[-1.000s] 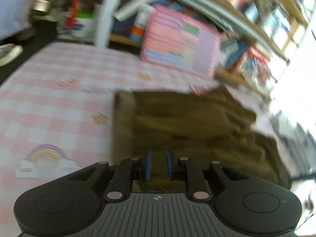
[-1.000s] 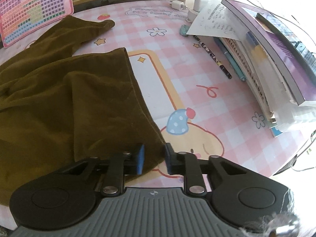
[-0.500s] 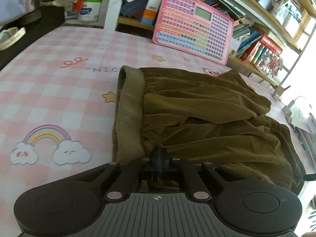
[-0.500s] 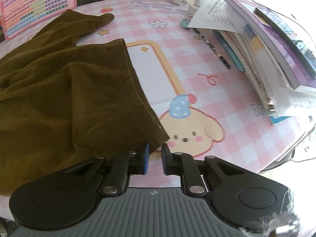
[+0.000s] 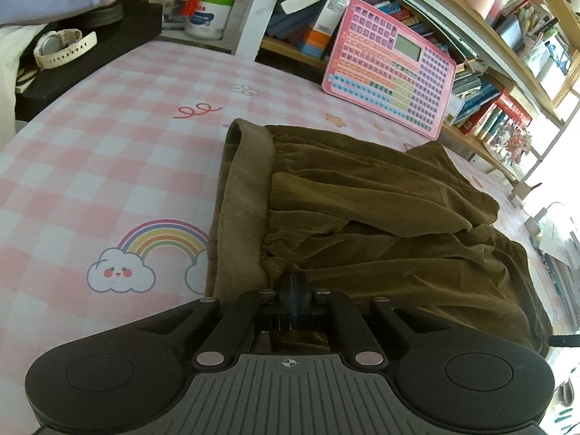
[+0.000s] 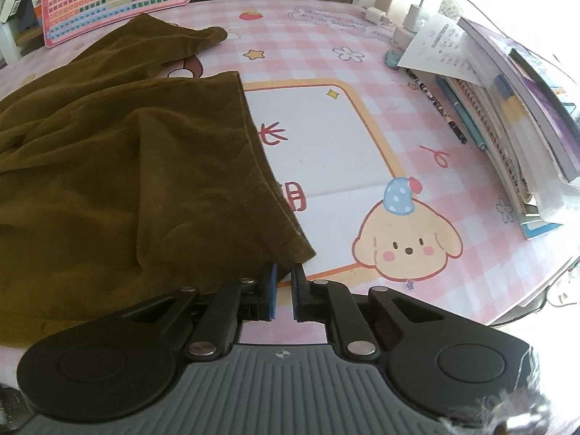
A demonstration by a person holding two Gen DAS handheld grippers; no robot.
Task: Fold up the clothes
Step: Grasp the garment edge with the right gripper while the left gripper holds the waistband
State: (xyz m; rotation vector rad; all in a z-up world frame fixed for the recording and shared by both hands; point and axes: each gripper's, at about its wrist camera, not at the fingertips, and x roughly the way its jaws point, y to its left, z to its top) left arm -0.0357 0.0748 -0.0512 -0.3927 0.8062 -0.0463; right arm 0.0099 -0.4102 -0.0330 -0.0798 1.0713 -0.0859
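An olive-brown corduroy garment with a plain elastic waistband [image 5: 380, 224] lies rumpled on the pink checked cartoon table mat [image 5: 108, 152], its waistband toward the left and its hem toward the right, so its long axis runs across the table between the two tools. The left gripper [image 5: 293, 290] has its blue pads pressed together on a pinch of cloth at the near edge, just beside the near end of the waistband [image 5: 246, 210]. The right gripper [image 6: 283, 278] sits at the near hem corner [image 6: 293, 250]; its pads stand slightly apart with a visible gap, and the corner's edge lies right at their tips (whether any cloth is between them I cannot tell). Both tools are at the garment's near edge, and the far edge lies away from them, toward the pink button-grid toy tablet [image 5: 391, 72]. A stack of books and notebooks [image 6: 514, 108] stands well to the right.

Judging by this, a fold would carry the near edge over toward the far one, once the right pads close.
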